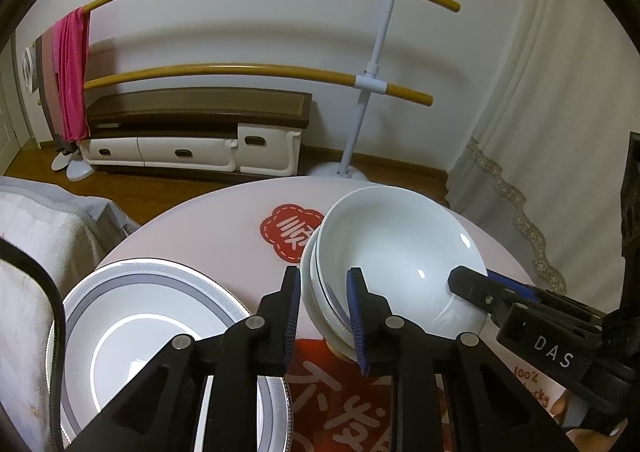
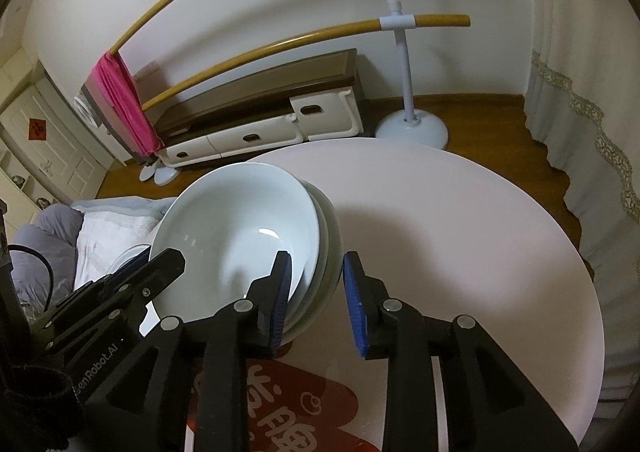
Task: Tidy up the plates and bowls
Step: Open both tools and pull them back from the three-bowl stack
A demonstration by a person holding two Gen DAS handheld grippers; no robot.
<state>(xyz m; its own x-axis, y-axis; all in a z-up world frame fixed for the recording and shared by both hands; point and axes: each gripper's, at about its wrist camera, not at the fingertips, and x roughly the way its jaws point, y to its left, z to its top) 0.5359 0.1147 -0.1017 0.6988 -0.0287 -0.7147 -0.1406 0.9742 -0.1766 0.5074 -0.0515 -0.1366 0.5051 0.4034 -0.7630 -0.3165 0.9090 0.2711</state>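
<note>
**Bowl stack could tip as both grips let go**

Left gripper [image 1: 323, 310] straddles the near rim of the stacked white bowls [image 1: 394, 252], pads apart from it, released. Left of them sits the grey-rimmed plate [image 1: 132, 292] on the round table [image 2: 460, 236]. Right gripper [image 2: 315, 294] brackets the opposite rim, likewise slack. Pulling away crookedly may catch a rim and topple the uneven stack.

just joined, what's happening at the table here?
A person with a handheld gripper in each hand is working on a stack of white bowls on the round table. The left gripper and right gripper each straddle the stack's rim on opposite sides, with a visible gap at the pads, so neither seems to clamp it. A grey-rimmed plate sits beside the stack.
</note>
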